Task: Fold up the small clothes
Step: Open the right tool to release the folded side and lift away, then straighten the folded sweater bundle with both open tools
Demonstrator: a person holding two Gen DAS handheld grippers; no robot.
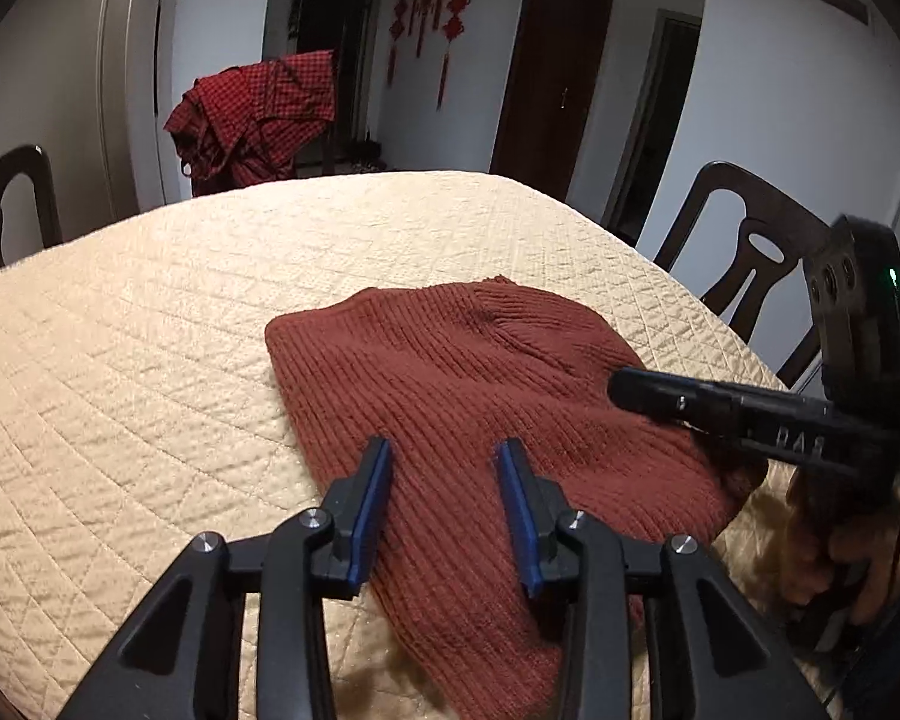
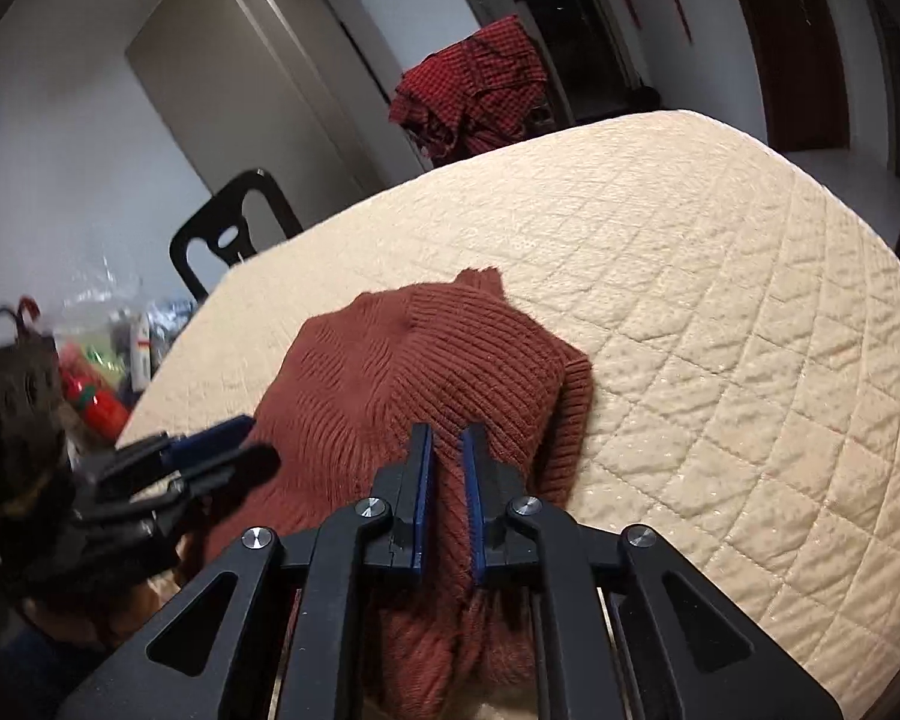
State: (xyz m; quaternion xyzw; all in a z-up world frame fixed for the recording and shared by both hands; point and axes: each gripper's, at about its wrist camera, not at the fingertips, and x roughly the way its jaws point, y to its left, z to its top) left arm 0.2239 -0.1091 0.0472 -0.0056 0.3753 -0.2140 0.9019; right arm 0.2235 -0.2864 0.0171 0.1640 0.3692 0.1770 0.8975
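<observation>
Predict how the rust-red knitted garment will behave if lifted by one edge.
The knitted garment would probably droop and stretch, since its ribbed fabric already bunches between the right tool. It likely grips rather than slides, given the quilted cover.

Home dining room (table, chairs).

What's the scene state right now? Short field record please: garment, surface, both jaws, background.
garment: rust-red ribbed knit, lying partly folded near the table's near edge
surface: table under a cream quilted cover
left gripper: jaws apart, over the knit's near part, no fabric pinched
right gripper: jaws nearly together, with a ridge of knit gathered between them
background: red checked cloth draped over a far chair; dark wooden chair at the table's side; red hanging ornaments on the wall
</observation>
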